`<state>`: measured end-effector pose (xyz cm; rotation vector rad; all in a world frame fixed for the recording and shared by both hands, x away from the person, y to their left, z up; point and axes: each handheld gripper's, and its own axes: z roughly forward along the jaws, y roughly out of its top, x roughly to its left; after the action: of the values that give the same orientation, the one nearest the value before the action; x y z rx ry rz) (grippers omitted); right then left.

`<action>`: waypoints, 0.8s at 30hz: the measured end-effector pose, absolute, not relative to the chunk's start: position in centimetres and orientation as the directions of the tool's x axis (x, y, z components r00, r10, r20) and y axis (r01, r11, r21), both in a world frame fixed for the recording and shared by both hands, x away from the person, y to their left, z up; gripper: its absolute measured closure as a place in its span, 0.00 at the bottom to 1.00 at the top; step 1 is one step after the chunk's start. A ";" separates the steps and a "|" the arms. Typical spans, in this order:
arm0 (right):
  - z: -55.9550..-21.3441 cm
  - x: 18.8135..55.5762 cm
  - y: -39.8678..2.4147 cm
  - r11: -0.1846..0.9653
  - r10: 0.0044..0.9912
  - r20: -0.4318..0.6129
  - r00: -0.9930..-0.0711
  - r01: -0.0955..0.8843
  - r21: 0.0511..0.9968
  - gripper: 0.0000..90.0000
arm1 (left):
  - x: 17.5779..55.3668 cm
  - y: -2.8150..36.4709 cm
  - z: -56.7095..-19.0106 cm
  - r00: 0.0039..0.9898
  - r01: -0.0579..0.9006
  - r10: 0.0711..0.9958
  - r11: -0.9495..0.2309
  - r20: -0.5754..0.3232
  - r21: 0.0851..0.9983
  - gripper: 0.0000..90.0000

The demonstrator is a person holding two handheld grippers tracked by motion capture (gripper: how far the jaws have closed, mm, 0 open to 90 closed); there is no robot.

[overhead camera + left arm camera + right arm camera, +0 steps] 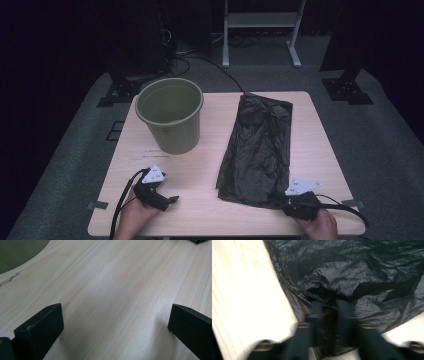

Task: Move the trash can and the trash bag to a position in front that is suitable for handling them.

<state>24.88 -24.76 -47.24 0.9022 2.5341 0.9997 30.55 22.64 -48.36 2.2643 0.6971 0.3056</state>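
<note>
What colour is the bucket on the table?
The bucket is olive green, best seen in the high view.

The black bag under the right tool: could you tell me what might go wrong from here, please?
1. The right tool pinches only a small fold at the near edge of the black bag; thin, slippery film could slide out or tear when lifted.
2. The bag lies flat and closed, so one grip may not open its mouth.
3. The left tool stands open over bare table, far from the green bin, which may tip unsteadied.

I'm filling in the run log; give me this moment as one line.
right gripper: shut on black bag, near edge | left gripper: open, over bare table | green bucket: upright, untouched
</note>
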 end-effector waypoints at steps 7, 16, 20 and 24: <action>-46.9 24.6 -26.8 0.547 0.674 -0.021 -0.739 0.479 0.686 0.99 | 30.5 22.6 -48.4 0.825 0.391 0.566 -0.583 0.011 0.712 0.00; -47.0 23.9 -31.6 0.501 0.753 -0.032 -0.657 0.540 0.677 0.89 | 30.5 22.6 -48.4 0.823 0.392 0.568 -0.581 0.011 0.713 0.00; -46.4 23.5 -32.5 0.485 0.767 -0.045 -0.640 0.532 0.694 0.81 | 30.5 22.6 -48.4 0.822 0.393 0.569 -0.581 0.011 0.713 0.00; -45.0 23.5 -32.4 0.456 0.776 -0.045 -0.629 0.511 0.729 0.62 | 30.5 22.6 -48.4 0.822 0.393 0.569 -0.581 0.011 0.713 0.00</action>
<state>23.53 -32.36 -45.05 1.0874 2.3380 0.9841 30.51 22.60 -48.37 2.2634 0.7009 0.3076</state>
